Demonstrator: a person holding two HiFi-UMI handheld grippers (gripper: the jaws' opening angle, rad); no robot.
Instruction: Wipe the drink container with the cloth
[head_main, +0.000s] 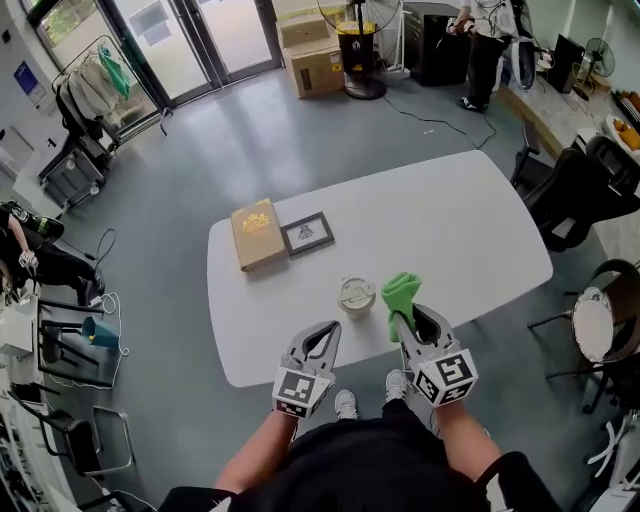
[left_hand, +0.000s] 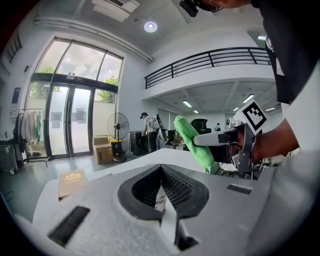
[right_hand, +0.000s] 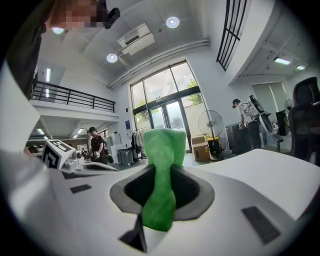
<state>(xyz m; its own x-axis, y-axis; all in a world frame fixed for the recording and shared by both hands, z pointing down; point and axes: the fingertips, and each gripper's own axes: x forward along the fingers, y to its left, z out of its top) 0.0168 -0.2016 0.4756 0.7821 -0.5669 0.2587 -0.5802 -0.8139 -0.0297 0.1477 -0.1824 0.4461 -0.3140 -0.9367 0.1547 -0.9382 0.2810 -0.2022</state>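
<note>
White table (head_main: 440, 220) stands on a grey floor (head_main: 250, 140), with glass doors (head_main: 200, 35) beyond. Drink container (head_main: 356, 297) stands upright near the front edge, lid up. Right gripper (head_main: 405, 320) is clamped on the green cloth (head_main: 402, 290), whose long axis runs forward past the tips, just right of the container. Left gripper (head_main: 328, 332) has its jaws together, empty

Both forearms point toward 12 o'clock; the left gripper (head_main: 326, 333) is closed and empty, while the right gripper (head_main: 410, 322), at its 3 o'clock, clamps the green cloth (head_main: 401, 292).
</note>
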